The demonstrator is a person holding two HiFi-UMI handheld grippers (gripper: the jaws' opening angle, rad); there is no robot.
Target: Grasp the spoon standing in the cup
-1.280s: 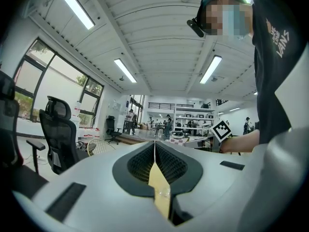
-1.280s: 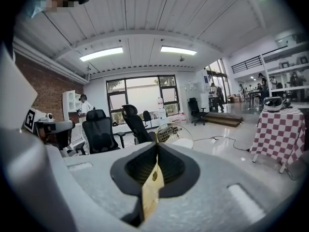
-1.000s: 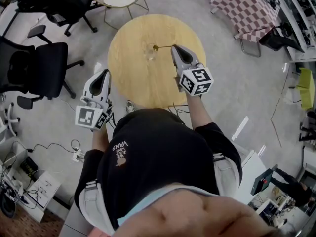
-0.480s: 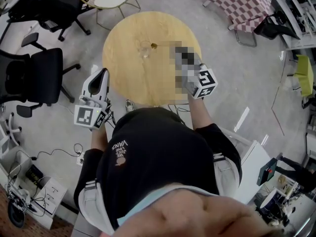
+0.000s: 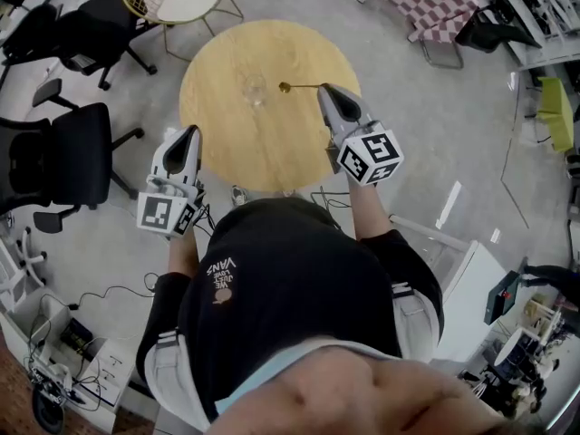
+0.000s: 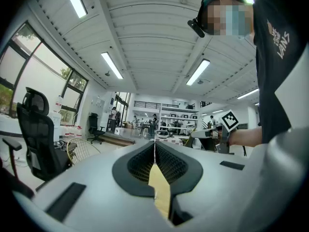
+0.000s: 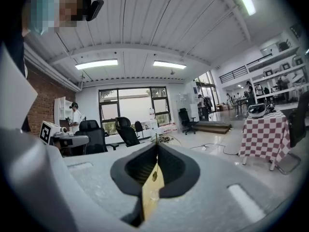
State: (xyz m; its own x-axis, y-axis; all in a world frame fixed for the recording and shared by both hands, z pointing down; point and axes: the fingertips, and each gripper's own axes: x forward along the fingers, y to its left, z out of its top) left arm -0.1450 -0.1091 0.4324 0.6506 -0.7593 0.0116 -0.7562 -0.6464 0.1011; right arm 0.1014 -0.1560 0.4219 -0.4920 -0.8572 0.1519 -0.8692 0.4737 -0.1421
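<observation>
**Spoon** [image 5: 299, 86]: seen out of the cup at the upper centre of the head view. It is held roughly level, with the bowl end pointed at the glass and the handle end pinched at the jaw tips.
**Cup** [image 5: 256, 90]: a clear glass, seen standing on the round wooden bench [image 5: 263, 143], just left of the spoon's bowl and apart from it.
**Right hand-held gripper** [image 5: 322, 91]: jaws are pressed together on the spoon's thin handle.
**Left hand-held gripper** [image 5: 191, 134]: jaws are pressed together on nothing, and it is held off the bench's lower-left edge.
**Stage:** the grasp is judged made.
**Risk:** the handle is gripped only at its far end, so the spoon could be swung or slipped out by a tilt or a loosened squeeze. The light glass could be toppled if the bowl is knocked against it.
</observation>
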